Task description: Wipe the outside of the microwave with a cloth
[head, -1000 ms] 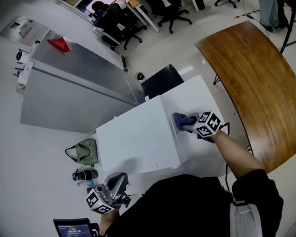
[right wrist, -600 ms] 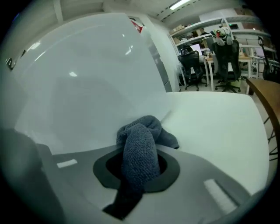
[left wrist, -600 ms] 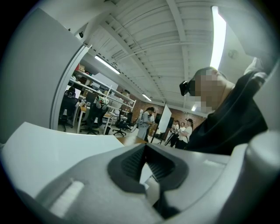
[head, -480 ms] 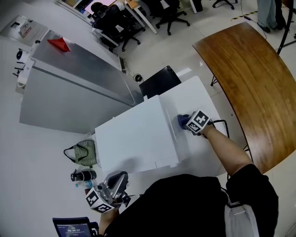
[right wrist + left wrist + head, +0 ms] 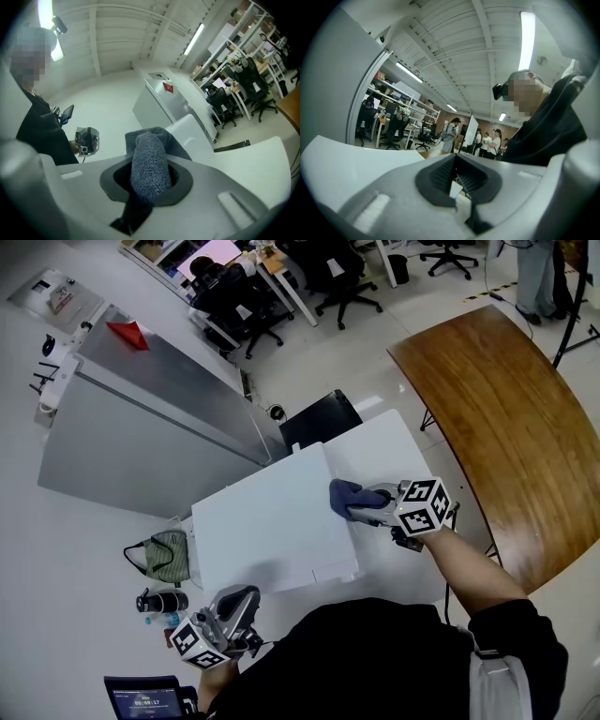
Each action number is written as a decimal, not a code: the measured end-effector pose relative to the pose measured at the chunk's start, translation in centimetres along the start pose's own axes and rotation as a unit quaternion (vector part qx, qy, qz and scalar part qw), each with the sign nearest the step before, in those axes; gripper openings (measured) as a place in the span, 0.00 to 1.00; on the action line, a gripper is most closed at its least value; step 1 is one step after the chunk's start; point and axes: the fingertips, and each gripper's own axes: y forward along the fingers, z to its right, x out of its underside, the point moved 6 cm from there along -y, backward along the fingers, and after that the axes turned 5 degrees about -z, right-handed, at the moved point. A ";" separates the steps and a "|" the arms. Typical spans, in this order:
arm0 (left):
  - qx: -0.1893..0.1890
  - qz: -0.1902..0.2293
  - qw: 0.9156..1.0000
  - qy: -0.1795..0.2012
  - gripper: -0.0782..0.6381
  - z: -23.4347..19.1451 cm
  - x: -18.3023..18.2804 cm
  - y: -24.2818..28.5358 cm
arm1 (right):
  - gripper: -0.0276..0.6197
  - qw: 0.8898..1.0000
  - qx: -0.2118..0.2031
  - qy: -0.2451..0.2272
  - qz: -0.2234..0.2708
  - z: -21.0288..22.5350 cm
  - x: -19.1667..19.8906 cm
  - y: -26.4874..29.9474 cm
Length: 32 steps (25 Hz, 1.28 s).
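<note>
Pinching blue cloth in jaws of R gripper. In right gripper view, seeing the cloth as a rolled wad filling the gap btwn the pads and bulging out above them. Holding jaws of L gripper pressed together w/ nothing btwn them; seeing only a thin sliver low btwn the pads in left gripper view.

Head view:
- Resting cloth on upper-right edge of microwave, just right of frame centre. Looking like contact w/ the white casing.
- Reading microwave as a plain white box at mid-frame, sitting on white table.
- Reaching in w/ R arm from lower right, marker cube facing up.
- Hanging L gripper at lower left of frame, near the microwave's bottom-left corner but apart from it, jaws pointing up-frame.

Also noting:
- green bag and dark bottle left of microwave
- grey cabinet at upper left w/ red item on top
- curved wooden table at right
- office chairs along top edge
</note>
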 end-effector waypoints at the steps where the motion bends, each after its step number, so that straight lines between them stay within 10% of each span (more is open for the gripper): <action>1: -0.001 -0.002 1.000 -0.001 0.11 -0.1 0.1 -0.1 | 0.12 1.000 0.006 0.014 -0.007 1.0 1.1 0.2; 8: -0.015 -0.026 1.000 -0.004 0.11 -0.9 2.0 -1.4 | 0.12 0.983 0.095 0.059 -0.144 8.2 10.9 1.9; 16: -0.004 -0.027 1.000 -0.008 0.11 -0.3 1.6 -0.1 | 0.12 0.913 0.197 -0.051 -0.353 11.2 16.0 3.7; 19: 0.008 -0.016 1.000 -0.007 0.11 0.4 0.8 0.8 | 0.12 0.937 0.182 -0.032 -0.298 9.4 13.3 1.9; 23: 0.009 -0.015 1.000 -0.001 0.11 0.1 0.8 0.3 | 0.12 0.992 0.086 -0.013 -0.088 2.4 3.7 -1.5; 26: 0.016 -0.008 1.000 0.001 0.11 0.3 0.4 0.6 | 0.12 1.000 0.003 -0.021 -0.017 -2.4 0.2 -1.4; 32: 0.018 -0.015 1.000 -0.005 0.11 0.5 0.8 0.8 | 0.12 0.999 0.012 0.014 -0.037 -0.1 4.1 -0.3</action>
